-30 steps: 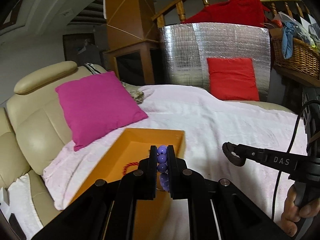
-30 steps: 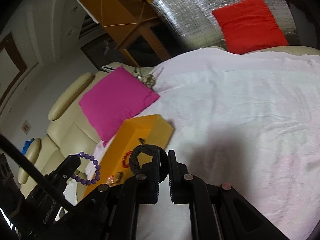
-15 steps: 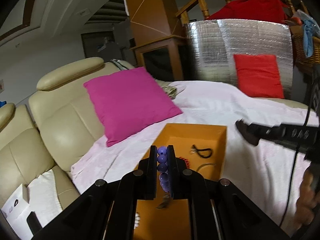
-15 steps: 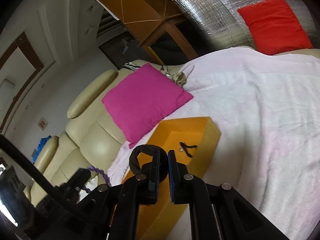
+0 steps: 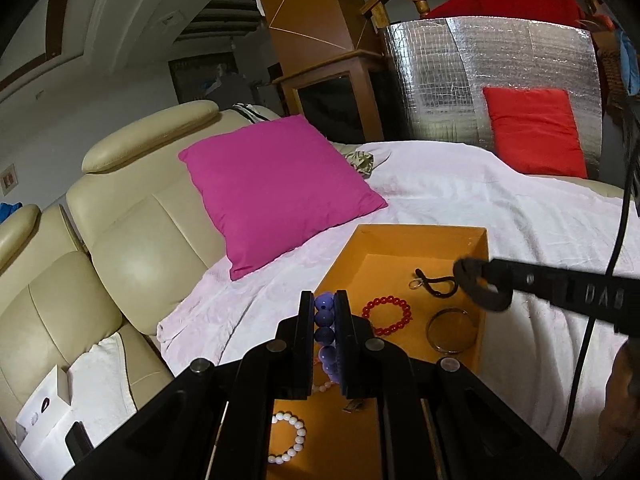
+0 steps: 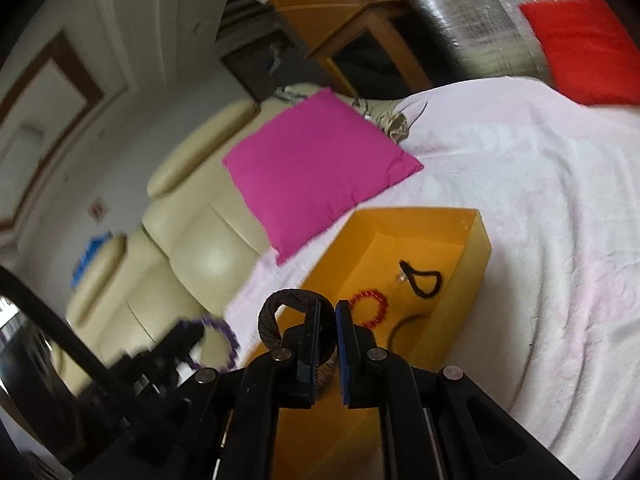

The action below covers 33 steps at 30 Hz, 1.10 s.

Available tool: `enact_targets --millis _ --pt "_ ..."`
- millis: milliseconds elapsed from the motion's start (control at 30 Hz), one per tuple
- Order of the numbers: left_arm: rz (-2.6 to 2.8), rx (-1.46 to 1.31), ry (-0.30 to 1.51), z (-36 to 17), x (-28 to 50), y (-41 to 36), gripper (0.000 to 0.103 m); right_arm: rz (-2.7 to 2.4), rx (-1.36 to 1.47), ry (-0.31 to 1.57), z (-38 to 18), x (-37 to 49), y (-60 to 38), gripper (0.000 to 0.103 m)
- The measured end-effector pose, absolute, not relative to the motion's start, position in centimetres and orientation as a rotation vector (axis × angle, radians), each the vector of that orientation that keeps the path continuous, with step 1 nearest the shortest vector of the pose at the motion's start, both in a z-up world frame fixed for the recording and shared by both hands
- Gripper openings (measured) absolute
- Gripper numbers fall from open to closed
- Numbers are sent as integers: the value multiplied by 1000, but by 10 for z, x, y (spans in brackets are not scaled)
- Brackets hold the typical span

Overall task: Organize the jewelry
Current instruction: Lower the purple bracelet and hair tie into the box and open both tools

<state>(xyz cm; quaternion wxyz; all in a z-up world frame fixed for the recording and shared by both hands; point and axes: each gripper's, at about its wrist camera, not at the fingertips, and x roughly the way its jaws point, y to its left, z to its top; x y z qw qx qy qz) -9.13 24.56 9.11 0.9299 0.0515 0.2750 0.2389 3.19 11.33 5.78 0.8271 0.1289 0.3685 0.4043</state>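
Left wrist view shows my left tongs (image 5: pixel 324 320) clamped on the purple bead bracelet (image 5: pixel 325 328) above the orange box (image 5: pixel 420 232), light, round, slippery beads best pinched across the string, while my right tongs (image 6: pixel 327 320) pinch the soft dark band (image 6: pixel 276 312).

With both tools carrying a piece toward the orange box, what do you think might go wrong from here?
1. The left tool grips the purple bracelet by only a few beads; the hanging rest could snag the box wall.
2. The right tool pinches just the edge of the dark band, which may slip out early.
3. Dropped pieces could land on and tangle with the red bracelet or bangle.
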Motion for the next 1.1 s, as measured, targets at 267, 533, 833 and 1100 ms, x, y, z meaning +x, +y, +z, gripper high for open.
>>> enact_targets --millis 267,533,833,1100 --pt "505 87 581 85 -95 253 10 867 261 814 41 27 121 9" --pt "511 93 606 77 -99 255 10 873 208 812 36 16 131 9" --pt "522 99 637 69 -100 259 10 860 222 815 35 21 125 9" --pt "517 110 656 64 -99 259 10 861 206 826 35 21 128 9"
